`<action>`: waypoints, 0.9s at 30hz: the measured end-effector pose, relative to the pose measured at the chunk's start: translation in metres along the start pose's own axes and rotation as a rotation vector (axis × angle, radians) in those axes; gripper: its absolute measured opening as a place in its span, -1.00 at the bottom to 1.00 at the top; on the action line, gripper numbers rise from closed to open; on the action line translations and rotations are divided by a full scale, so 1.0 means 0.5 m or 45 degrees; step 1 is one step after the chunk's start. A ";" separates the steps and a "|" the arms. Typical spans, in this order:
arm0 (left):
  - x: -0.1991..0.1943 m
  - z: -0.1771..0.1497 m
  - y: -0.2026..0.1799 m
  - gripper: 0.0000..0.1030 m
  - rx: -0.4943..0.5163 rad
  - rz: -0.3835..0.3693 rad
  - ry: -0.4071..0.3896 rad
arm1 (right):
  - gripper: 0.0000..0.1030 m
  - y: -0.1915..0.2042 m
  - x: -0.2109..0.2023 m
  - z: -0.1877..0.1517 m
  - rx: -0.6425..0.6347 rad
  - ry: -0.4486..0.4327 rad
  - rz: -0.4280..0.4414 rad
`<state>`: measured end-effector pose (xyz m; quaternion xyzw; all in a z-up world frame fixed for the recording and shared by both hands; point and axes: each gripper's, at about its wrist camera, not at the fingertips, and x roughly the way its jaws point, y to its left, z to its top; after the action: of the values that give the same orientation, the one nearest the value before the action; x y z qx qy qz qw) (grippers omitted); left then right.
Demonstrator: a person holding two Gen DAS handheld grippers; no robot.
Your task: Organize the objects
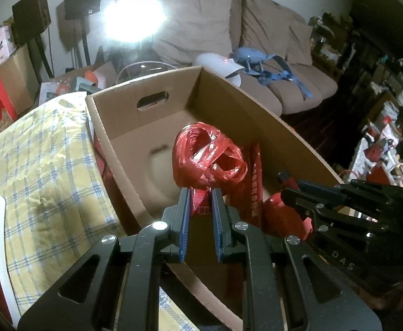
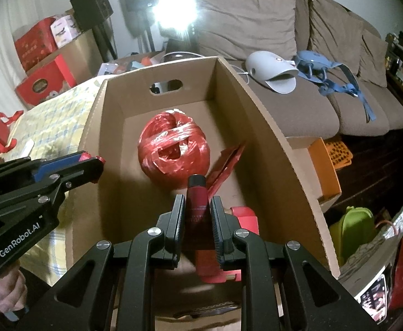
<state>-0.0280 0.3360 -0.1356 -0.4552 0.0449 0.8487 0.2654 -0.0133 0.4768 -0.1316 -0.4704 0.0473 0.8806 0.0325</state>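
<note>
An open cardboard box point(image 1: 229, 88) point(image 2: 259, 110) stands in front of both grippers. A ball of red plastic string point(image 1: 208, 155) point(image 2: 174, 150) lies on its floor, and a flat red packet point(image 1: 254, 182) point(image 2: 226, 162) leans beside the ball. My left gripper point(image 1: 200, 191) point(image 2: 98, 162) hovers at the box's left wall, shut on a small red item point(image 1: 200, 205). My right gripper point(image 2: 197, 198) point(image 1: 285, 183) is over the near end of the box, shut on a dark red tube with a black cap point(image 2: 198, 209). The tube stands upright between the pads.
A yellow checked cloth point(image 1: 36, 151) covers the surface left of the box. Behind it is a brown sofa point(image 2: 298, 115) with a white device point(image 2: 270, 69) and blue straps point(image 2: 328, 74). Red gift boxes point(image 2: 47, 80) are at the left. An orange basket point(image 2: 336, 151) and a green container point(image 2: 350, 229) are at the right.
</note>
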 end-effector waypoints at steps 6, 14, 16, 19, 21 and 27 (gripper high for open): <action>-0.001 -0.001 0.004 -0.73 -0.011 0.004 -0.004 | -0.65 -0.001 0.005 -0.001 -0.005 0.013 0.009; -0.001 0.000 0.009 -0.73 -0.027 0.005 -0.009 | -0.65 0.009 0.017 -0.003 -0.023 0.035 0.034; -0.001 0.001 0.009 -0.73 -0.028 0.005 -0.010 | -0.65 0.011 0.019 -0.004 -0.024 0.039 0.043; 0.000 0.001 0.009 -0.73 -0.027 0.006 -0.010 | -0.65 0.012 0.020 -0.006 -0.024 0.042 0.054; 0.001 0.001 0.010 -0.73 -0.031 0.004 -0.008 | -0.65 0.009 0.022 -0.007 -0.016 0.047 0.067; 0.003 -0.001 0.012 -0.73 -0.037 -0.016 0.001 | -0.65 0.001 0.024 -0.008 -0.006 0.060 0.129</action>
<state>-0.0311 0.3315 -0.1379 -0.4595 0.0297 0.8475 0.2640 -0.0168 0.4761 -0.1439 -0.4881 0.0697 0.8699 -0.0144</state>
